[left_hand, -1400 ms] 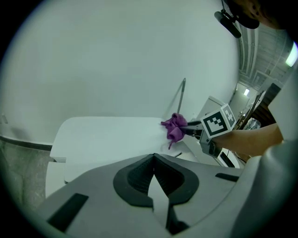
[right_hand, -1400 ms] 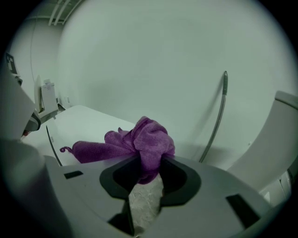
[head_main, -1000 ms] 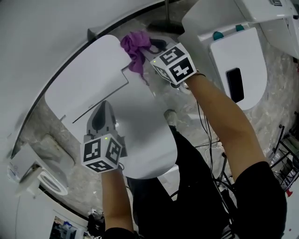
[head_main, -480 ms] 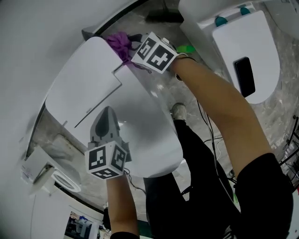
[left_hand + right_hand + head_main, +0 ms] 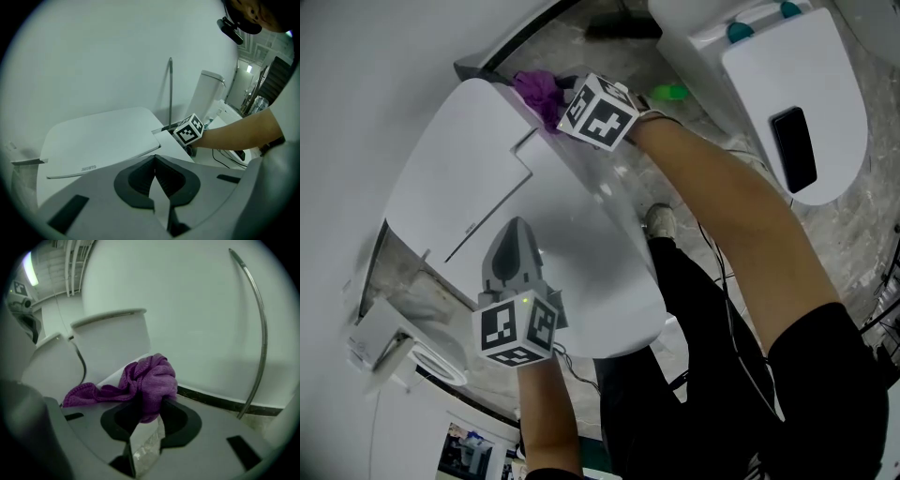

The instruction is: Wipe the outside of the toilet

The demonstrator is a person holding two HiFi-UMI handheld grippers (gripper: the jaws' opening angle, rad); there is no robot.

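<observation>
Head view: we've got right gripper (image 5: 561, 96) up at 12 o'clock, purple cloth (image 5: 534, 89) at its tip, against far corner of toilet (image 5: 600, 281) tank lid (image 5: 450, 187). Left gripper (image 5: 515, 234) down at 7 o'clock over closed seat, well apart from cloth

Left gripper view: we see jaws closed together, nothing between, tank lid ahead at 11 o'clock

Right gripper view: we see jaws clamped on bunched cloth, loose tail trailing toward 9 o'clock
</observation>
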